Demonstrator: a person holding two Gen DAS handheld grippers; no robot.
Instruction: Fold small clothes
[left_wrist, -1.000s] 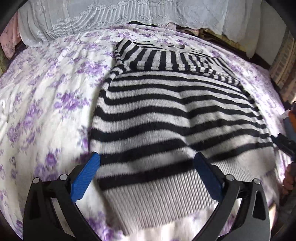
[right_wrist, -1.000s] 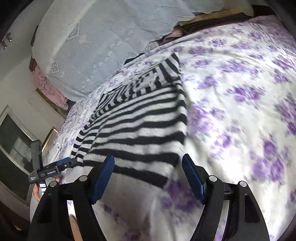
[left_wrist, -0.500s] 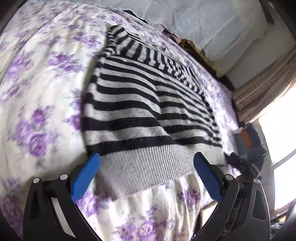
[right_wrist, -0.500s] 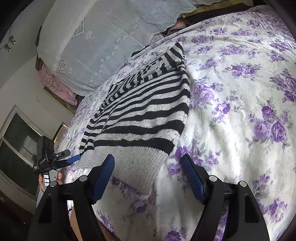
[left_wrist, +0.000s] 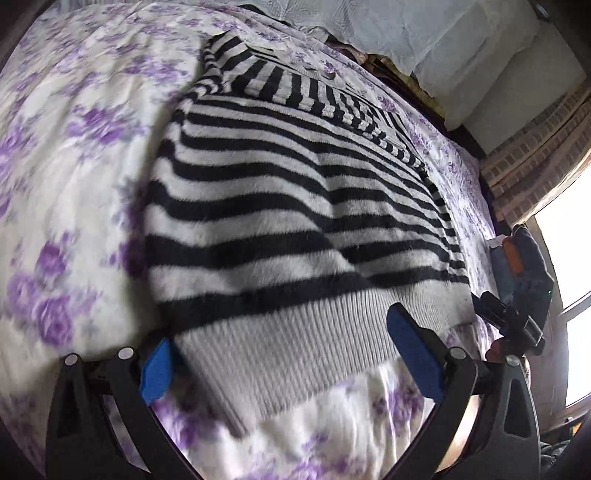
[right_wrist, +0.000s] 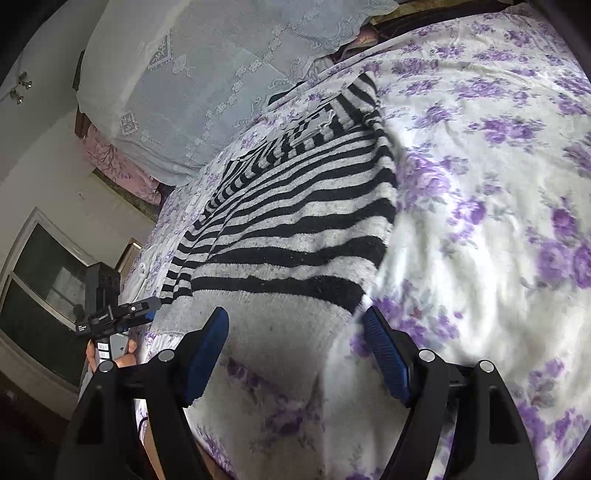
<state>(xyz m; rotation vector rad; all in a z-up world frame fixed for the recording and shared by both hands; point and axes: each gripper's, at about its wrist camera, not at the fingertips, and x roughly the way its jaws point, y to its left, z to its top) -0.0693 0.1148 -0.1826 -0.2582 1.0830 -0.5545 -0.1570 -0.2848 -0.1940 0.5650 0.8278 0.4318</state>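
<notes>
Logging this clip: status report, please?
Left gripper open, right gripper open, both at hem. Striped sweater flat on floral bedspread, sleeves folded in. Nothing blocking.

The purple-flowered white bedspread (left_wrist: 62, 206) smears with motion blur at the left wrist view's left side, as does the near left corner of the black-and-white striped knitted sweater's (left_wrist: 288, 206) grey ribbed hem; its underside is hidden

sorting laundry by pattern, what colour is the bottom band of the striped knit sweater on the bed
Plain light grey ribbed hem, below the black-and-white stripes; clearest in the left wrist view.
</notes>
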